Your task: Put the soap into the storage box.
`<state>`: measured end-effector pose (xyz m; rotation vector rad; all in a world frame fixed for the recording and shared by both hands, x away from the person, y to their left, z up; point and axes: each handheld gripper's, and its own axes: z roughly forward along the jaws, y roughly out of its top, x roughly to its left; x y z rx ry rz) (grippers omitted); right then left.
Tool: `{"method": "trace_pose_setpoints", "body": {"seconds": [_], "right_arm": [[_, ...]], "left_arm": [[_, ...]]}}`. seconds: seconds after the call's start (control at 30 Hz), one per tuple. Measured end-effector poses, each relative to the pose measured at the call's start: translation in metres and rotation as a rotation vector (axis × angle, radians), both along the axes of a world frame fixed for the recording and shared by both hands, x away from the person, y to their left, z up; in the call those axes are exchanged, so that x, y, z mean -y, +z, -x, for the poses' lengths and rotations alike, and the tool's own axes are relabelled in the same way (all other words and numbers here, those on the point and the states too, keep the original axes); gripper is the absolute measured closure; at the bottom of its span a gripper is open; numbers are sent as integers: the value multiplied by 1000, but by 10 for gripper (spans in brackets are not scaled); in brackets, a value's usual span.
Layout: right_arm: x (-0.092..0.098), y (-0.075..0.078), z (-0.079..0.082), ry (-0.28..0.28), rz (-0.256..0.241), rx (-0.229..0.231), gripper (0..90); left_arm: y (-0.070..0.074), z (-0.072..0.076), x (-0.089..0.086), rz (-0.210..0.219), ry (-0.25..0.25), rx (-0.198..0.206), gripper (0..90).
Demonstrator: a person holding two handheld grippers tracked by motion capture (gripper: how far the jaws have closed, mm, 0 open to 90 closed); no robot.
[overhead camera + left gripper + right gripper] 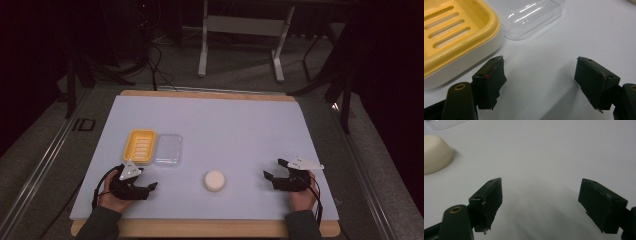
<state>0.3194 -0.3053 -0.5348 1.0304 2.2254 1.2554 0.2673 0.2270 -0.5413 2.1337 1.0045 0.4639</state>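
Observation:
A yellow slotted soap dish (140, 146) (454, 32) lies on the white mat at the left, and a clear plastic lid (168, 149) (529, 17) lies against its right side. A round cream soap bar (214, 180) (434, 152) sits near the front middle. My left gripper (147, 179) (540, 72) rests just in front of the dish, open and empty, its jaws pointing right. My right gripper (274, 168) (541, 195) rests at the front right, open and empty, its jaws pointing left toward the soap.
The white mat (225, 120) covers a wooden board whose edge (200, 229) shows at the front. Behind the table stand a white frame (240, 30) and cables (157, 70) on the dark floor. Bare mat stretches across the middle and the back.

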Motion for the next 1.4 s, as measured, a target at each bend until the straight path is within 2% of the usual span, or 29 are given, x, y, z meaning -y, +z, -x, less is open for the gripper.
{"method": "trace_pose_setpoints", "body": {"seconds": [0.3, 0.57, 0.77, 0.83, 1.0, 1.2, 1.33, 1.4], "right_arm": [[-3, 0, 0, 27, 23, 0, 192], [-6, -1, 2, 35, 48, 8, 183], [-5, -1, 2, 46, 41, 14, 143], [-4, 0, 1, 29, 33, 9, 143], [-3, 0, 3, 33, 19, 27, 139], [-1, 0, 3, 4, 15, 30, 141], [-1, 0, 3, 0, 8, 35, 150], [0, 0, 4, -9, -1, 36, 211]], "left_arm": [[2, 2, 3, -5, -10, 7, 243], [11, 0, 8, -3, -53, 10, 243], [18, -4, 14, -10, -109, 14, 243], [23, -7, 17, -14, -127, 16, 243], [31, -8, 21, -16, -149, 23, 243], [36, -12, 25, -23, -166, 24, 243], [36, -14, 27, -33, -176, 16, 243], [37, -15, 30, -38, -191, 11, 243]]}}
